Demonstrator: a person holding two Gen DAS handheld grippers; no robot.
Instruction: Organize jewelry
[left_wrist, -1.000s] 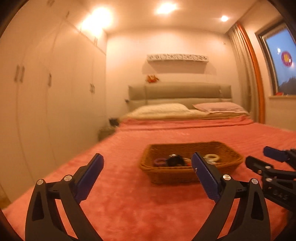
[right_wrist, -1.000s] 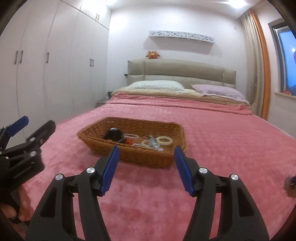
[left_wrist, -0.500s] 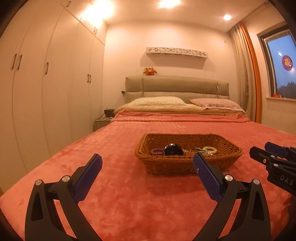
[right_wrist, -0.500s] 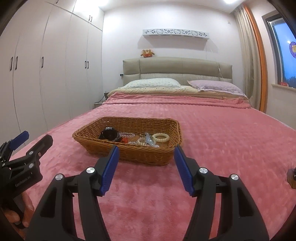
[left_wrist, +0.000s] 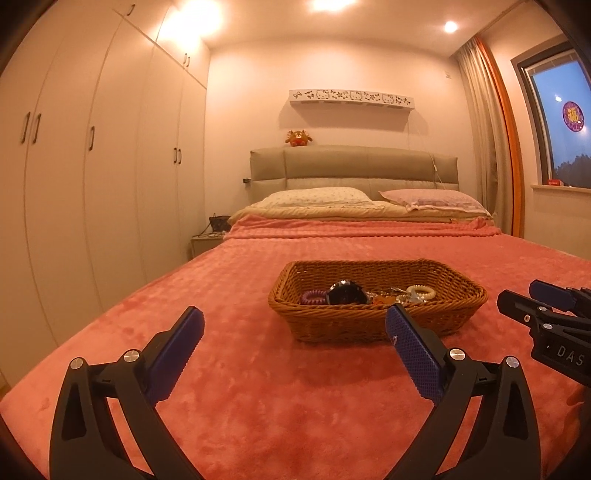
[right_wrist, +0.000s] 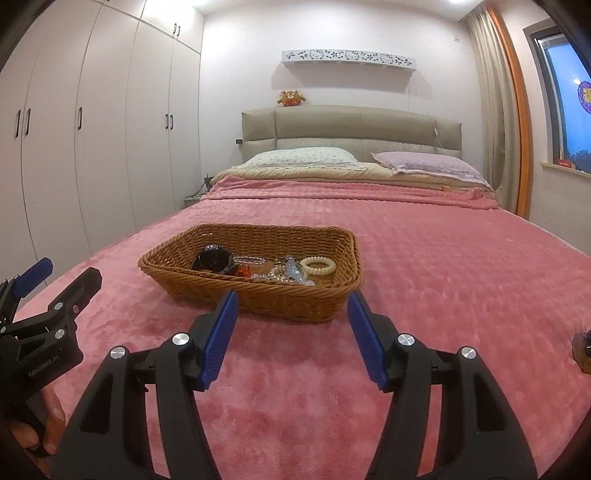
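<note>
Jaws released on both left gripper and right gripper; ahead, brown wicker basket holds jumbled jewelry, black watch.

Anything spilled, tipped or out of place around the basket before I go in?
Nothing spilled. The wicker basket sits flat on the pink blanket, jewelry heaped inside. One oddity: a small dark brown object lies apart on the blanket at the right edge, cropped, so unidentifiable.
</note>
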